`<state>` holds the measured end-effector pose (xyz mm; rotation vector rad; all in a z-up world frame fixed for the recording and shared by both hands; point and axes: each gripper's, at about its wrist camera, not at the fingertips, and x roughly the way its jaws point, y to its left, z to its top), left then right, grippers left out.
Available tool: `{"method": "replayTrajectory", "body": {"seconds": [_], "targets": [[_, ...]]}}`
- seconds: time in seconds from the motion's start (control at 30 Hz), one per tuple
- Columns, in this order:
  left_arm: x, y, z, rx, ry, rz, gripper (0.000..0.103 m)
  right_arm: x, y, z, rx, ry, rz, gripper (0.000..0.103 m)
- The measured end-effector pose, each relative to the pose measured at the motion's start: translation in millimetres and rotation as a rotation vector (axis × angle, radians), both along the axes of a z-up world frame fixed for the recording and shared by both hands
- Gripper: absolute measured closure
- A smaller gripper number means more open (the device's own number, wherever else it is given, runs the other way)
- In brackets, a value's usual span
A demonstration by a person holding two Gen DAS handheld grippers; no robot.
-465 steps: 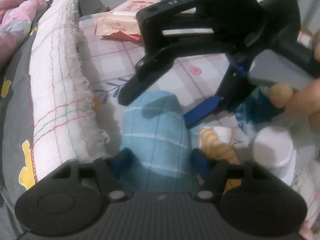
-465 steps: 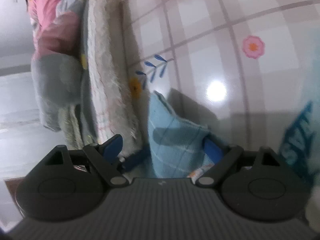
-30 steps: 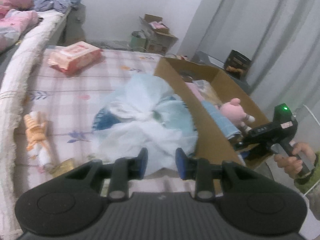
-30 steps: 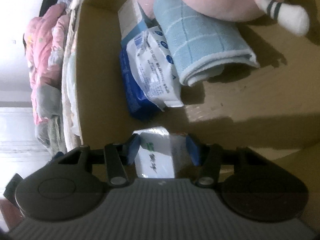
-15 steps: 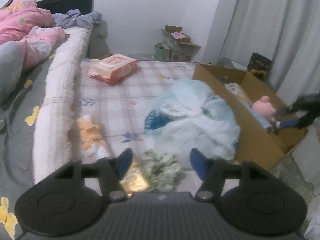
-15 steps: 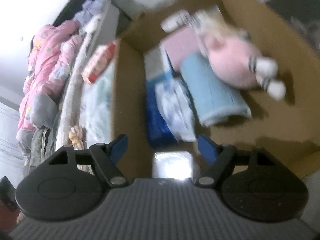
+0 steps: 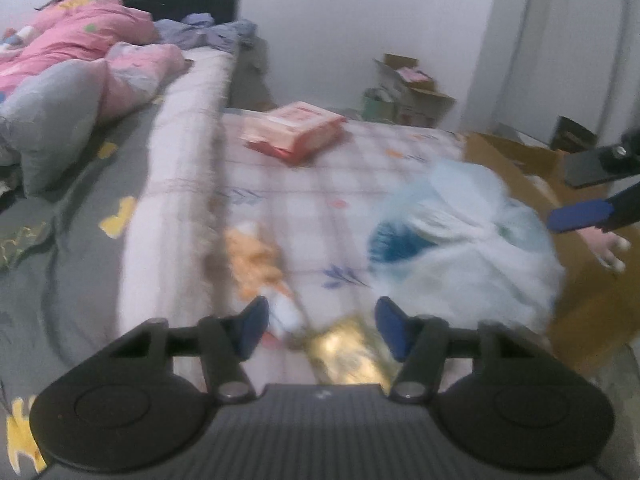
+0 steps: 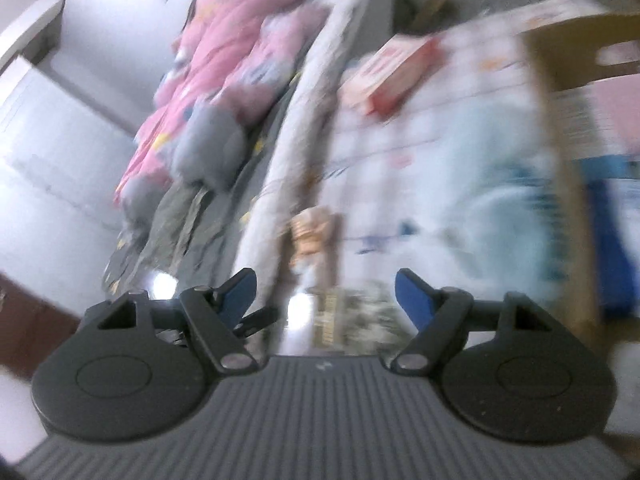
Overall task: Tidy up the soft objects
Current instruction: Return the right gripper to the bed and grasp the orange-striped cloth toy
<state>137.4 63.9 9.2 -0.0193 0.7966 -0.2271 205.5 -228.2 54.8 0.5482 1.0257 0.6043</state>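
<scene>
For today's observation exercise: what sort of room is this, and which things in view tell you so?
Most likely a bedroom. A bed with a dark headboard holds a rumpled pink quilt, and beside it a checked cloth carries soft items next to a cardboard box.

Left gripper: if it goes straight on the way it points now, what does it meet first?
Probably the shiny gold packet on the checked cloth, right ahead between the left gripper and its closing, empty jaws; blur leaves depth uncertain.

Both tools empty: left tool [image 7: 318, 326] closing, right tool [image 8: 326, 294] closing.
</scene>
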Motion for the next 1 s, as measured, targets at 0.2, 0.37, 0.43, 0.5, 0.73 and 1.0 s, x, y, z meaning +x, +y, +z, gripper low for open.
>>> {"method": "replayTrajectory", "body": {"seconds": [0.2,0.37,0.43,0.5,0.73,1.0], "targets": [[44.4,9.1,-24.7,0.015,0.067,0.033,0.052,72.0,96.7,-29.7,-0.026,0.118,0.104,0.034],[74.7,13.1,-50.5,0.024,0.144,0.069,0.057,120.5,156.0,-78.0,-0.108,0.229,0.113,0.041],[80.4,14.7,-57.5,0.014,0.168,0.078,0.057,133.2,168.9,-95.8,-0.129,0.264,0.114,0.044],[83.4,15.3,-62.2,-0.004,0.182,0.072,0.056,142.9,176.7,-113.5,-0.136,0.296,0.119,0.047],[90.4,17.3,-71.8,-0.052,0.222,0.079,0.059,146.5,192.6,-135.6,-0.095,0.333,0.154,0.055],[76.0,21.5,-48.0,-0.079,0.177,0.079,0.061,137.0,184.0,-125.8,-0.043,0.303,0.130,0.065]]}}
